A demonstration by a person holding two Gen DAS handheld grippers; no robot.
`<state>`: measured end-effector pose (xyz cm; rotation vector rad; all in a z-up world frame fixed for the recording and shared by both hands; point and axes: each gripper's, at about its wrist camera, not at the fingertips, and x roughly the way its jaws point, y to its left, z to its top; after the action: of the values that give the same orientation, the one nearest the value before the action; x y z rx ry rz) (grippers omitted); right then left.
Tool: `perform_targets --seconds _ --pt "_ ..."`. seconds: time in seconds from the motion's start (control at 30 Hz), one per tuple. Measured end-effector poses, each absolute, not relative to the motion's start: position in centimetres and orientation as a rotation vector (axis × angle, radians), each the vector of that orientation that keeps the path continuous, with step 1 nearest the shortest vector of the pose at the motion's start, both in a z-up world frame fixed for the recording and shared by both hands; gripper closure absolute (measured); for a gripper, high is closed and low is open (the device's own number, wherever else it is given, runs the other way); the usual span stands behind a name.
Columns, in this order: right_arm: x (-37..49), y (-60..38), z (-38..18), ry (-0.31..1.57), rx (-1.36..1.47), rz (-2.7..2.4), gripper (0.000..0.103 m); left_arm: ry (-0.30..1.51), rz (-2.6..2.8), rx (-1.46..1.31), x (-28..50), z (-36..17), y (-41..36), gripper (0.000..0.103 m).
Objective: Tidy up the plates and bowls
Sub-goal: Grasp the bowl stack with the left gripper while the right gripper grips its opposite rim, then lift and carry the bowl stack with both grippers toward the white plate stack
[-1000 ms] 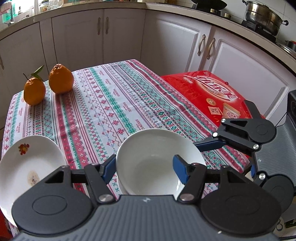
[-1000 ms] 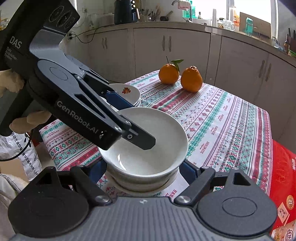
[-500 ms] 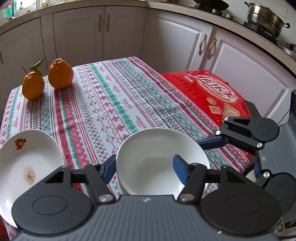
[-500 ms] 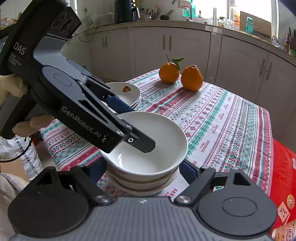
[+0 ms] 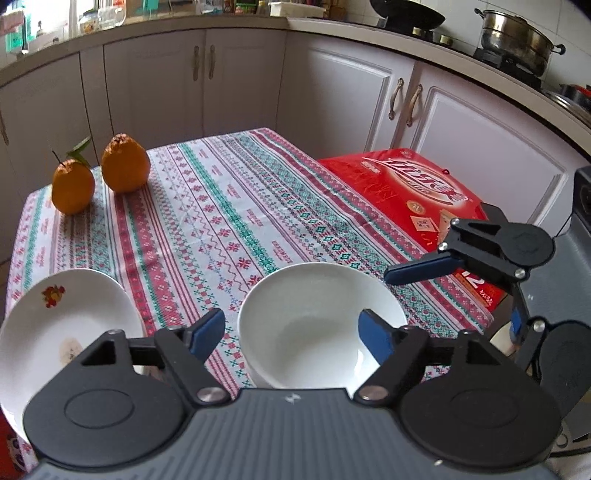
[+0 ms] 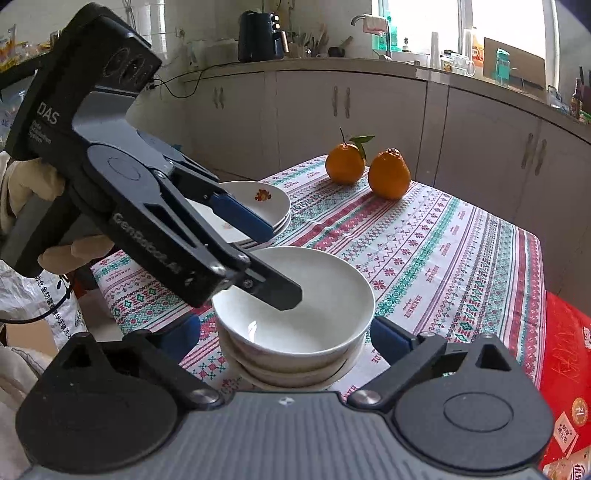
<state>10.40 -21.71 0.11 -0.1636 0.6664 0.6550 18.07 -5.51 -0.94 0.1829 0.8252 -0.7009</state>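
- Patterned cloth (image 5: 236, 206) is spread over the bench, with two oranges (image 6: 369, 168) set at its far end.
- A stack of white bowls (image 6: 295, 317) is seen at the near edge, just beside stacked plates (image 6: 258, 206).
- Left gripper (image 5: 291, 332): jaws opening astride the top bowl's rim, pads clear of it.
- Right gripper (image 6: 284, 338): jaws opening wide around the stack, untouched.

I see even, soft daylight in both wrist views. The window (image 6: 443, 26) above the counter is overexposed; shadows under the bowl (image 6: 295, 302) near it are faint. Fisheye bending curves the cabinets toward the edges, with dark corner vignetting and slight overall softness.
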Motion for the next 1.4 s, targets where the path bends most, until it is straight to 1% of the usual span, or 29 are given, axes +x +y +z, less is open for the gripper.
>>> perform_targets --seconds 0.07,0.13,0.23,0.37,0.43,0.57,0.67,0.97,1.4 --pt "10.2 -21.8 0.3 0.659 -0.163 0.655 0.002 0.812 -0.699 0.186 17.8 -0.6 -5.1 0.023" --pt "10.1 -21.8 0.4 0.656 -0.176 0.649 0.000 0.799 -0.685 0.202 17.4 -0.4 -4.8 0.015" --pt "9.7 -22.1 0.3 0.657 -0.203 0.635 0.000 0.761 -0.671 0.245 16.5 0.0 -4.0 0.011" --pt "9.4 -22.8 0.0 0.671 -0.226 0.614 0.000 0.720 -0.687 0.314 14.8 0.0 -2.9 0.008" --pt "9.2 -23.0 -0.3 0.686 -0.235 0.606 0.000 0.728 -0.722 0.332 14.1 -0.3 -2.4 0.005" --pt "9.0 -22.8 -1.3 0.716 -0.247 0.606 0.000 0.764 -0.772 0.358 12.7 -1.5 -2.2 0.005" --pt "9.0 -22.3 -2.0 0.736 -0.264 0.621 0.000 0.758 -0.783 0.397 12.1 -2.9 -2.5 0.005" --pt "10.1 -21.2 -3.4 0.778 -0.318 0.642 0.000 0.806 -0.818 0.412 13.7 -6.9 -3.8 0.005" --pt "13.3 -21.6 -5.2 0.819 -0.417 0.704 0.000 0.799 -0.948 0.522 15.3 -8.3 -5.3 0.005"
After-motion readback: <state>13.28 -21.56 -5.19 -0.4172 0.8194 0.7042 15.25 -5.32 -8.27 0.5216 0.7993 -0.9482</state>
